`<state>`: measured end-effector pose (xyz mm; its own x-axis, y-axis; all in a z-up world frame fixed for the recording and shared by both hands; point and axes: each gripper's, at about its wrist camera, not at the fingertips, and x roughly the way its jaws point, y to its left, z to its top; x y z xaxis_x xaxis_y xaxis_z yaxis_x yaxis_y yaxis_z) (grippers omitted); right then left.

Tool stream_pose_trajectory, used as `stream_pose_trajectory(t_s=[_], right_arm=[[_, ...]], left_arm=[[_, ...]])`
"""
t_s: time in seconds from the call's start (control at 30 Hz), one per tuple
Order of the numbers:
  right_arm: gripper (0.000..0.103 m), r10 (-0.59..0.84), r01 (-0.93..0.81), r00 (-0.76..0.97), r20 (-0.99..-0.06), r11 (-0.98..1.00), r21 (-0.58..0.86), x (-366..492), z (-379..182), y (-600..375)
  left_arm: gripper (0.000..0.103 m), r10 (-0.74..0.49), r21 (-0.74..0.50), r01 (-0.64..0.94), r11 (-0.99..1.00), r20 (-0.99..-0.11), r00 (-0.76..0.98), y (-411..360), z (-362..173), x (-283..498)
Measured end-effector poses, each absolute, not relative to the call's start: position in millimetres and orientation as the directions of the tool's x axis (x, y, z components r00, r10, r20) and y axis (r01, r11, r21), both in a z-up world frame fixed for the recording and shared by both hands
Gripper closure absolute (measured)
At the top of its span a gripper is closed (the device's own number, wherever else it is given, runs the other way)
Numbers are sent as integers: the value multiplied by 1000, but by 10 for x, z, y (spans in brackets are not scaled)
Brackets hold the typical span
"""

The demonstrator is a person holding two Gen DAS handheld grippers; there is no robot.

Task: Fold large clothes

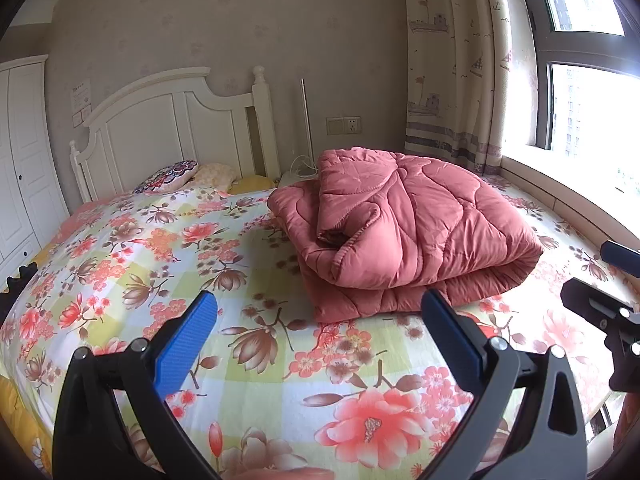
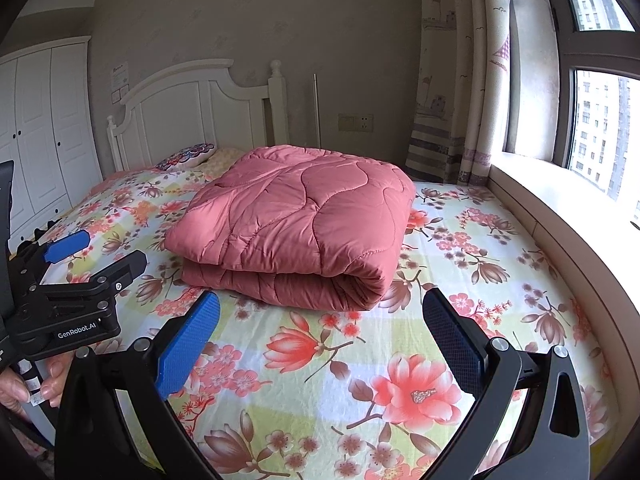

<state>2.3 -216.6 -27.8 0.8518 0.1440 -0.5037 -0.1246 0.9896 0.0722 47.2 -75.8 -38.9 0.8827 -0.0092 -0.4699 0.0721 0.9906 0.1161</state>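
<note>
Daylight floods in from the window (image 1: 580, 92) on the right; I see its panes blown out, glare on the sill (image 2: 560, 208). The bedsheet (image 2: 360, 380) is evenly bright and sharp. The quilt (image 2: 296, 220) throws a soft shadow to its left. The far wall (image 1: 240, 20) is dimmer. Heavy fisheye bending, black vignette in the corners. No motion blur.

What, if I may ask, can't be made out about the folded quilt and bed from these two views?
- Quilt far side and underside: hidden by its own bulk in both views.
- Pocket between quilt layers, left wrist view: too dark.
- Pillows, right wrist view: partly behind the quilt.
- Near bed edge: cut off behind the open grippers.
</note>
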Motion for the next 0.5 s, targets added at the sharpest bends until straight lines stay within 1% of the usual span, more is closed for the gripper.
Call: stream_pose_trajectory(t_s=[0.5], right_arm=[[5, 151, -129, 844, -514, 989, 78, 40, -320, -2147]], left_arm=[[2, -10, 117, 74, 990, -472, 882, -770, -400, 466]])
